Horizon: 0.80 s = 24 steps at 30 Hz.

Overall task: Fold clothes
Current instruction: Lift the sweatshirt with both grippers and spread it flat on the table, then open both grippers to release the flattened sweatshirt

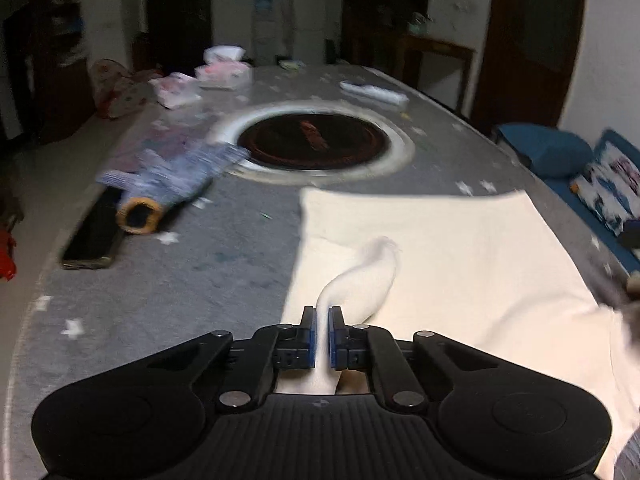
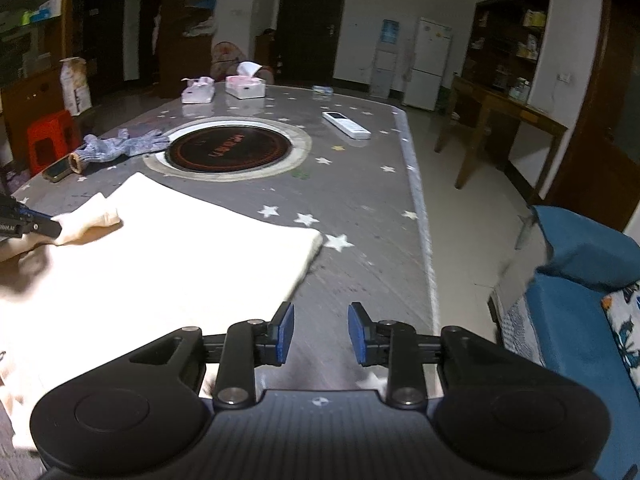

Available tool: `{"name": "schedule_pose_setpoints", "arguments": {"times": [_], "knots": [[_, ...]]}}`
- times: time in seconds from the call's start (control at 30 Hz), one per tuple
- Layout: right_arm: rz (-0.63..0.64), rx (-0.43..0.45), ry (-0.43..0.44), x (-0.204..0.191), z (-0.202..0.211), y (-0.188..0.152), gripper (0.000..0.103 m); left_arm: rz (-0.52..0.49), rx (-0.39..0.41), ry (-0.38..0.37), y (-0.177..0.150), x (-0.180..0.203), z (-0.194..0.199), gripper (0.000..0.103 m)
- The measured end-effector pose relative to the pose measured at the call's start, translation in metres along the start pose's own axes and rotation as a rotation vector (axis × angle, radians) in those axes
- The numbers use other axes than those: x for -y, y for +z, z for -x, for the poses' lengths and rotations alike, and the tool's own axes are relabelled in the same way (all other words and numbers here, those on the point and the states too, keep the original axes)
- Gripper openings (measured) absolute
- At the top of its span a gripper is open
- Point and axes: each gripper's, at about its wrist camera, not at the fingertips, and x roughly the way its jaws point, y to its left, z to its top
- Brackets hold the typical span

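A cream garment (image 1: 440, 248) is lying flat on the grey, star-printed table (image 2: 360, 200), on the near side of the round black cooktop (image 2: 228, 151) sunk into the table's middle. The left claw (image 1: 322, 312) is clenching a bunched fold of that garment between its blue pads, the cloth rising out of them in a soft hump; from the right wrist view the same claw (image 2: 56, 227) is showing at the garment's left edge. The right claw (image 2: 321, 312) is hanging released, nothing between its pads, just past the garment's near right edge over bare table.

The cooktop is carrying a ring of orange writing, too small and reversed to read. Left of the cooktop a blue-grey knitted glove (image 2: 124, 145) is lying with its tan cuff touching a dark phone (image 2: 60, 169). Beyond the cooktop two tissue boxes (image 2: 245, 85) are sitting, any print on them illegible, and to its right a white remote control (image 2: 346, 124) is resting. A white fridge (image 2: 430, 62) is standing against the far wall, well beyond the cooktop, with a blue label on the water dispenser (image 2: 386, 60) beside it that I cannot read.
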Motion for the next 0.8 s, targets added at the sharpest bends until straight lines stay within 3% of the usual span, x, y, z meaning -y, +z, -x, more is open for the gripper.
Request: {"name": "schedule_pose_setpoints", "arguments": {"times": [0.2, 0.4, 0.5, 0.63, 0.8], "knots": [[0.025, -0.009, 0.028, -0.009, -0.02, 0.014, 0.029, 0.131, 0.054, 0.158, -0.004, -0.049, 0.029, 0.006], [0.004, -0.034, 0.048, -0.008, -0.042, 0.02, 0.029, 0.259, -0.03, 0.315, -0.023, -0.1, 0.038, 0.007], [-0.011, -0.047, 0.048, -0.006, -0.052, 0.022, 0.029, 0.247, -0.076, 0.374, -0.027, -0.104, 0.036, 0.024], [-0.049, -0.071, 0.055, 0.001, -0.066, 0.025, 0.029, 0.233, -0.058, 0.328, -0.019, -0.095, 0.035, 0.026], [-0.089, -0.098, 0.072, 0.004, -0.086, 0.028, 0.028, 0.191, -0.024, 0.134, 0.006, -0.066, 0.018, 0.026]]}}
